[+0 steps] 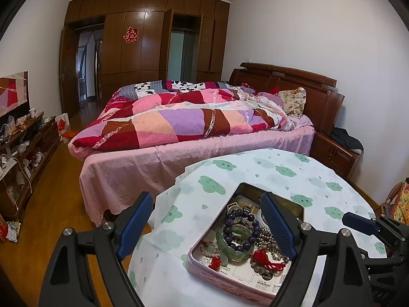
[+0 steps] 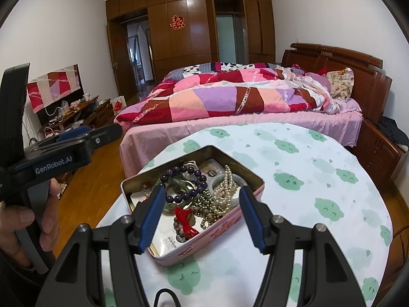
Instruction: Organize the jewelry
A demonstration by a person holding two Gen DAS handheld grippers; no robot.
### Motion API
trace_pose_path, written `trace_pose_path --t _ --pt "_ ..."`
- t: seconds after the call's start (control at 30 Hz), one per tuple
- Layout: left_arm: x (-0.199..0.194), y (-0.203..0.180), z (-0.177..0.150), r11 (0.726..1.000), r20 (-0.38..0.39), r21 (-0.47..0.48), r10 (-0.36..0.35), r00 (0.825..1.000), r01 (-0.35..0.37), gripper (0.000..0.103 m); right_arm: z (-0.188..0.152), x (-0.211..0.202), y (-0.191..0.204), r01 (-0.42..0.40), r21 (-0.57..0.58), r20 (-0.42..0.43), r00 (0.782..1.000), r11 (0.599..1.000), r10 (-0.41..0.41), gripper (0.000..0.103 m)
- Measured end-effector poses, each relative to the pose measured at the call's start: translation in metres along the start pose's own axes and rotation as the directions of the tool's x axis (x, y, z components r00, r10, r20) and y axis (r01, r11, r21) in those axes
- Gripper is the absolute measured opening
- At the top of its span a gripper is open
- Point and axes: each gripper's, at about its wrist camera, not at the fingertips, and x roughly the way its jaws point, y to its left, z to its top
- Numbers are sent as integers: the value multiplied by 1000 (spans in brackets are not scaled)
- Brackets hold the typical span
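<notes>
An open pink tin (image 1: 217, 278) sits on a round table with a white cloth printed with green clouds (image 1: 294, 174). It holds a purple bead bracelet (image 1: 240, 220), a green jade bangle (image 1: 230, 245), red tassels (image 1: 265, 261), pearl and grey bead strands and a watch. My left gripper (image 1: 207, 225) is open and empty, hovering over the tin's left side. In the right wrist view the tin (image 2: 230, 225) lies just ahead of my right gripper (image 2: 202, 215), which is open and empty above its near edge. The pearl strand (image 2: 225, 192) and purple bracelet (image 2: 184, 181) show between the fingers.
A bed with a pink sheet and patchwork quilt (image 1: 191, 120) stands behind the table. A wooden nightstand (image 1: 334, 151) is at the right, a cluttered low cabinet (image 1: 23, 153) at the left wall. The other gripper's blue fingertip (image 1: 358, 222) shows at the right.
</notes>
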Motion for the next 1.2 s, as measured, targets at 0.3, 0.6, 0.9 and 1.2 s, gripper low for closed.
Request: trace_pose_path --t 0.3,0.6,0.9,1.2 --pt "2 -3 -4 1000 -4 0 -1 1000 1 86 -3 1 2 -2 -2 -4 1000 1000 2 64" --pt "3 -3 -6 1000 -6 1 -2 1000 2 86 -9 3 5 -5 -7 -12 1000 1000 5 64" --pt "3 -3 -6 1000 -8 0 -4 1000 4 86 -9 3 5 -5 -7 -13 1000 1000 5 64" --pt "7 -6 -10 1000 -22 2 -2 1000 2 86 -10 3 6 -5 -7 -13 1000 1000 5 64"
